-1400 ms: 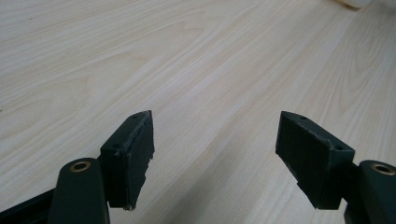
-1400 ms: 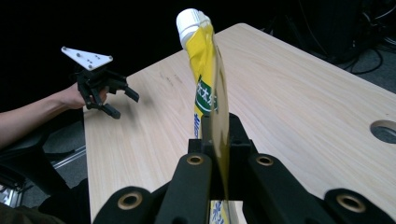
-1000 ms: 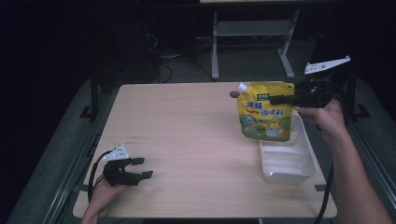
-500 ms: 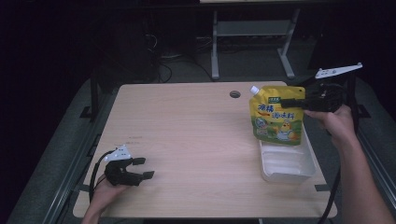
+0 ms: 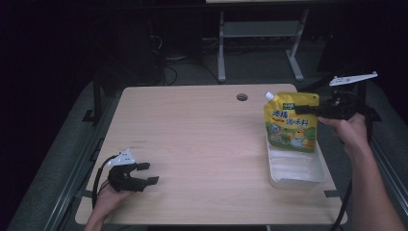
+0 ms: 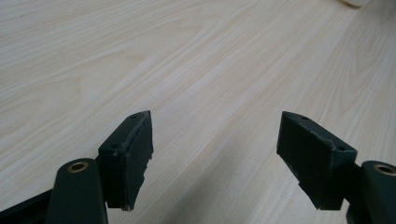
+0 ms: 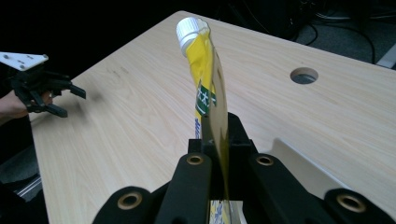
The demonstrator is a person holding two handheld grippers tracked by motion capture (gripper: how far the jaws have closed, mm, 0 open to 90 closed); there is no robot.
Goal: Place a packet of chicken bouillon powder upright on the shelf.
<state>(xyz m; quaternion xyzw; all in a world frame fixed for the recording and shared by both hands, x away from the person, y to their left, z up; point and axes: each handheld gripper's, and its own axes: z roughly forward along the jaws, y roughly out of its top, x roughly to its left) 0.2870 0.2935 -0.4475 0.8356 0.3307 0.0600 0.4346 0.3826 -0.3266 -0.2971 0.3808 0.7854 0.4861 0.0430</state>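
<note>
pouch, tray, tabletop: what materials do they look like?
Pouch: looks like flexible printed plastic film, glossy; it creases where the right hand-held gripper pinches it, and has a white screw cap.
Tray: probably thin whitish plastic, semi-translucent, with rounded moulded corners.
Tabletop: pale wood-grain surface, matte; laminate or veneer, cannot tell which.

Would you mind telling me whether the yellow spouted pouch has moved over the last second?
Yes. The yellow spouted pouch, clamped in the right gripper, has shifted rightward, away from the round hole in the table, and now hangs over the white plastic tray.
</note>
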